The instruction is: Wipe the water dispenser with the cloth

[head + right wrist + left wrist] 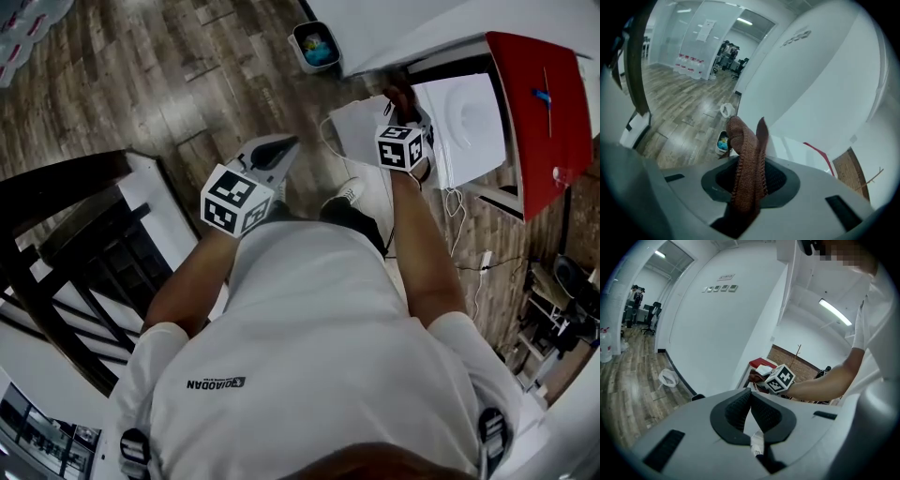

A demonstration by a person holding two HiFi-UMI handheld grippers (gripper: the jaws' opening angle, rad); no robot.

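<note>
Above a grey-brown wood-plank floor point(141, 75), beside a curved white wall point(820, 84), your right gripper point(751, 176) pinches a rust-brown knitted cloth point(747, 150) that stands up past the jaws, right at the white box-shaped water dispenser point(469, 127). Your left gripper point(751, 398) is pressed together on nothing, off to the side.

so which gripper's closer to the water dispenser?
Right. The right gripper, shut on the cloth, is at the water dispenser's white top; the left gripper hangs well off to its left, over the floor.
</note>
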